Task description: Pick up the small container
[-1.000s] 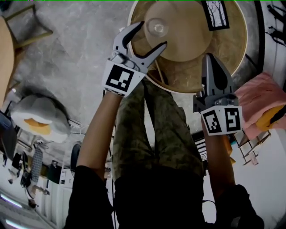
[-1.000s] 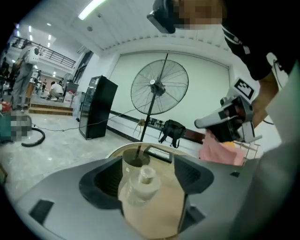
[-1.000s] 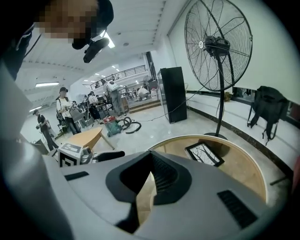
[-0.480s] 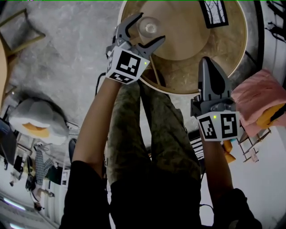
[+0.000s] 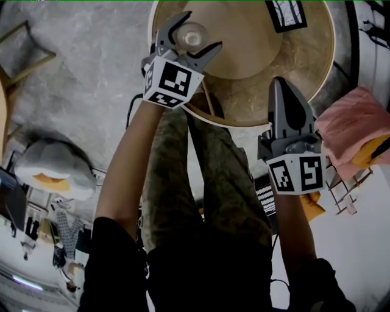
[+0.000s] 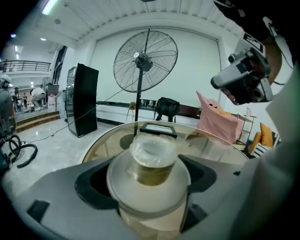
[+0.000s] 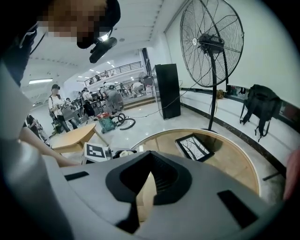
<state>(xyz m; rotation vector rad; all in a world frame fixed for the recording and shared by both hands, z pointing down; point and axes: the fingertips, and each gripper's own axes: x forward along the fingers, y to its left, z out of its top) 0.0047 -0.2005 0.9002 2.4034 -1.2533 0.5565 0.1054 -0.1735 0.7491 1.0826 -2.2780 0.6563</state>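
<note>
Left gripper [image 5: 200, 30] reaches over the far left part of the round table [image 5: 292, 73]. Its jaws have just been opening and now stand wide. I see the small container [image 6: 153, 159] upright on the table between them, clear-walled with a pale top, and the pads are not pressing it. On the right, nearer me, I hold the right gripper [image 5: 283, 86] over the table's near edge, jaws together on nothing. A framed picture [image 5: 285, 13] lies far right.

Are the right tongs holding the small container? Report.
No, the right tongs are shut and empty; the small container sits between the open jaws of the left tongs.
</note>
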